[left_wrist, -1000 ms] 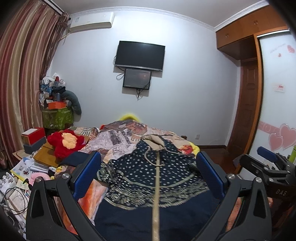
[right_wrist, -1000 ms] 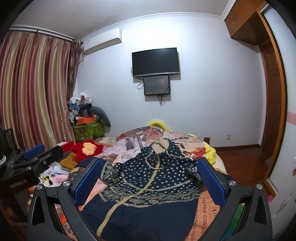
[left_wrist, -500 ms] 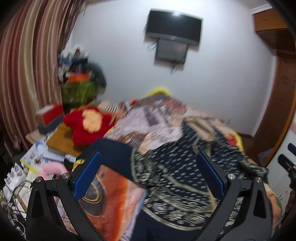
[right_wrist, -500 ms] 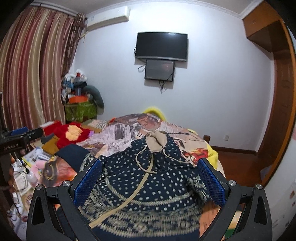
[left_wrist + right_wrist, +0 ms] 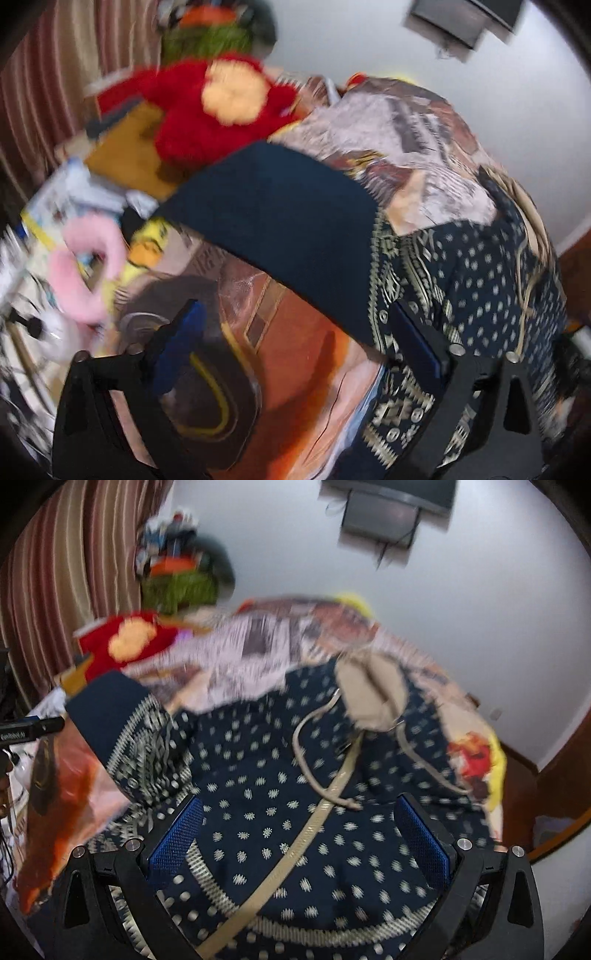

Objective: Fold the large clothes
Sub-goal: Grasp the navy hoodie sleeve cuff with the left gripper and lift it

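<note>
I had both grippers angled down over the bed (image 5: pixel 491 760). Both views were motion-blurred.

The navy hooded garment (image 5: pixel 280 805) lay spread flat on the printed bedspread (image 5: pixel 295 354), front side up. Its beige-lined hood (image 5: pixel 373 694) lay toward the far wall, and the beige front placket (image 5: pixel 314 834) ran diagonally down the dotted chest. One drawstring (image 5: pixel 306 760) looped across the chest.

Left gripper (image 5: pixel 295 347): jaws stood wide, though they had just been closing slightly. Nothing lay between the blue pads (image 5: pixel 181 343); no fabric was pinched. In the left wrist view the sleeve (image 5: pixel 280 221) ran out to the left, plain navy at the cuff end and patterned near the shoulder. The gripper hung above the orange-brown area of the bedspread just below that sleeve, its right finger over the patterned band at the garment's side.

Right gripper (image 5: pixel 299 834): jaws wide apart, nothing held. It hung over the dotted chest panel, with the placket passing between the fingers in the view. I could not tell whether the fingertips touched the cloth.

Beside the bed, on the left: a red plush toy (image 5: pixel 214 107), a pink furry item (image 5: pixel 85 266), and papers. Striped curtains (image 5: pixel 62 590) hung behind, and a dark screen (image 5: pixel 384 513) was mounted on the white wall.
</note>
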A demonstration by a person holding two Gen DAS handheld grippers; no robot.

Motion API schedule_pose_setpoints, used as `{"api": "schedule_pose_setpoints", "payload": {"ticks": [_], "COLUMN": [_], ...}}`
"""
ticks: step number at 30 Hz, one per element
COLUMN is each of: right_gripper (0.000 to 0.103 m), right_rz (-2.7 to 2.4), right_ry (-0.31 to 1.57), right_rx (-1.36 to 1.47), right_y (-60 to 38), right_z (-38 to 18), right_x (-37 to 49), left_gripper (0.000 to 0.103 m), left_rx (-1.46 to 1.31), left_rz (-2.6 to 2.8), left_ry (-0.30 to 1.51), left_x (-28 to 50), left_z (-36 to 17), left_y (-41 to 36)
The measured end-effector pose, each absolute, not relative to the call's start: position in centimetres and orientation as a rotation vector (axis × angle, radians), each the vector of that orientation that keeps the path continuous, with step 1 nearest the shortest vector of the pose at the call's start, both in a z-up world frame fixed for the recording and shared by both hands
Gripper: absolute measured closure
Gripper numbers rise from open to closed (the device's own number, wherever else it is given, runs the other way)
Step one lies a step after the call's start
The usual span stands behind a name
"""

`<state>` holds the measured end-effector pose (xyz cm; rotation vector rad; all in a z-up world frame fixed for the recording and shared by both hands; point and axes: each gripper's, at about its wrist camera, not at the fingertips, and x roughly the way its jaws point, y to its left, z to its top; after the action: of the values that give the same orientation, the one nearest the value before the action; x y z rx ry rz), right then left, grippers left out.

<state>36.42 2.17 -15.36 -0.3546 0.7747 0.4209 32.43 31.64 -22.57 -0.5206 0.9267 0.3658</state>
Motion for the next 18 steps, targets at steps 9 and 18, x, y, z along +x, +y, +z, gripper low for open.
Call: {"api": "schedule_pose_setpoints", "payload": {"ticks": [9,18], "right_gripper": [0.000,0.010], "right_rz": [0.460,0.492], "right_ry": [1.010,1.179], "right_rx": [-0.275,-0.001], "right_y": [2.7,-0.3], "right_z": [-21.5,-24.1], "right_x": [44.2,48.3], "left_gripper": [0.017,0.089], "left_rx": [-0.770,-0.836], "left_rz": [0.332,0.444], "left_ry": [0.844,0.815], "left_x": [35.5,37.9], "left_z": [-24.2,-24.2], "left_y": [37.0,40.8]}}
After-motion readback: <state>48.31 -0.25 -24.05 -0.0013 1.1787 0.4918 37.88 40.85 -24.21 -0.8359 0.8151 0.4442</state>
